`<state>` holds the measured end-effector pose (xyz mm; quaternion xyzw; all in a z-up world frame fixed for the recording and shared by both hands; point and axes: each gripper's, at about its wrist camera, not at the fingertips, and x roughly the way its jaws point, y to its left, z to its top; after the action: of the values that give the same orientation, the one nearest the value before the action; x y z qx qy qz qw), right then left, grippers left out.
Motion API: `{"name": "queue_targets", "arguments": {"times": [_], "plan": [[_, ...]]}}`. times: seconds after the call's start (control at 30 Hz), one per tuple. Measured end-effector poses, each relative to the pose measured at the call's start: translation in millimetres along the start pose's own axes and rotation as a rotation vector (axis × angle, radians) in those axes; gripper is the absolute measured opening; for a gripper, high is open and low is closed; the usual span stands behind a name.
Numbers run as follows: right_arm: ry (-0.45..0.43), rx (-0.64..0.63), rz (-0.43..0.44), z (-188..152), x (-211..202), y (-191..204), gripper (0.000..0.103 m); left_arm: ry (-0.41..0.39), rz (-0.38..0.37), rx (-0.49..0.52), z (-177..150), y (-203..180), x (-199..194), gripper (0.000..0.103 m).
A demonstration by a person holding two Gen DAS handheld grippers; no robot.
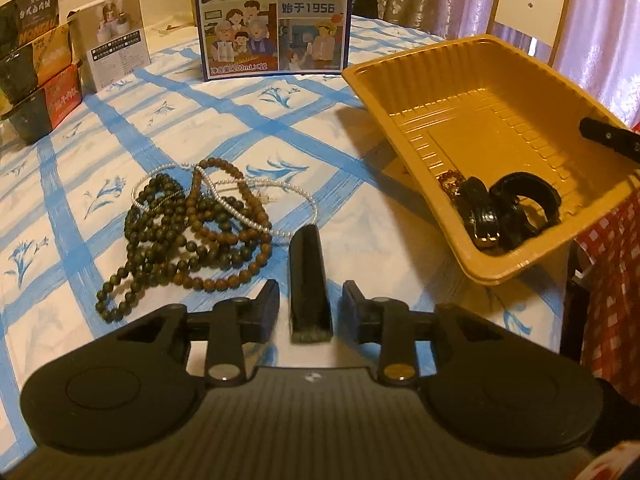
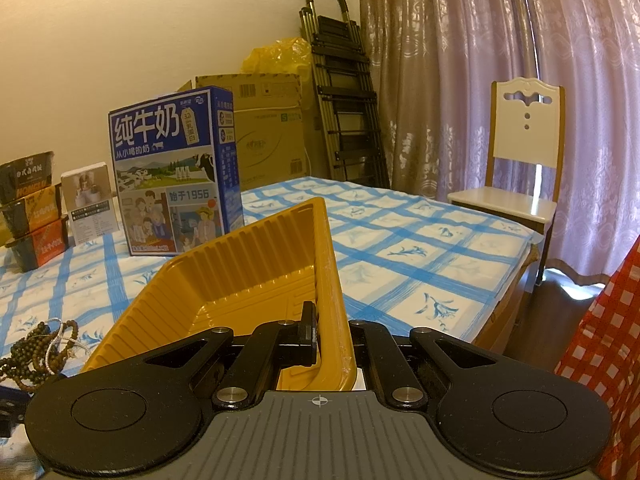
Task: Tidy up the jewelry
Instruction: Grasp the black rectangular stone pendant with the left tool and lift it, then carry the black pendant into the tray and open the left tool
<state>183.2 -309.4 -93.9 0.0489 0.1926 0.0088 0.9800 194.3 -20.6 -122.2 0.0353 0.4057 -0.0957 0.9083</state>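
While the right gripper [image 2: 334, 344] pinches the near wall of the yellow tray [image 2: 256, 276] between its fingers, one finger inside and one outside, the tray sits tilted with its far corner raised off the table [image 2: 420, 248], and that slope seems meant to turn the opening toward the left hand and let whatever goes in slide to the low corner. A black hair clip [image 1: 520, 208] and a few other dark pieces already lie bunched in that low corner, to the right of the left fingers and beyond them. The left gripper [image 1: 310, 304] has its fingers apart, and a short dark bar [image 1: 310, 280] stands in the gap between them; neither finger appears to press on it, though whether it rests on the cloth or hangs there I cannot tell. Just beyond the left finger and off to its left lies a tangled heap of bead strings [image 1: 188, 236] crossed by a thin pearl chain [image 1: 240, 208], on the blue-checked cloth and well apart from the tray. These pieces are probably next, and the tangle may come up as one clump. A milk carton box [image 1: 276, 16] stands far ahead of the fingers, clear of the work.
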Motion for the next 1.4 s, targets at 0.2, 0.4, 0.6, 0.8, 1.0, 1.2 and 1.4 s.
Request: {"name": "queue_targets", "arguments": {"times": [0.2, 0.4, 0.6, 0.8, 1.0, 1.2, 1.4], "plan": [[0.000, 0.001, 0.000, 0.4, -0.1, 0.2, 0.004, 0.006, 0.034, 0.013, 6.5, -2.4, 12.2, 0.030], [0.000, 0.001, 0.000, 0.5, -0.1, 0.3, 0.004, 0.007, 0.031, 0.020, 6.5, -3.2, 14.0, 0.020], [-0.001, 0.001, 0.000, 0.3, -0.1, 0.2, 0.004, -0.014, 0.033, 0.003, 3.1, -2.3, 1.7, 0.019], [0.000, 0.001, 0.000, 0.4, 0.0, 0.1, 0.004, -0.067, -0.004, -0.037, 13.6, -4.9, -25.3, 0.019], [-0.001, 0.000, 0.000, 0.4, -0.1, 0.2, 0.004, -0.118, -0.120, -0.057, 36.1, -30.0, -43.2, 0.019], [-0.003, -0.001, 0.001, 2.2, -0.5, 2.5, 0.004, -0.127, -0.246, -0.080, 59.7, -66.9, -31.7, 0.019], [-0.004, 0.000, 0.004, 3.7, -1.9, 4.4, 0.005, -0.091, -0.243, -0.082, 76.5, -82.0, 2.7, 0.019]]}}
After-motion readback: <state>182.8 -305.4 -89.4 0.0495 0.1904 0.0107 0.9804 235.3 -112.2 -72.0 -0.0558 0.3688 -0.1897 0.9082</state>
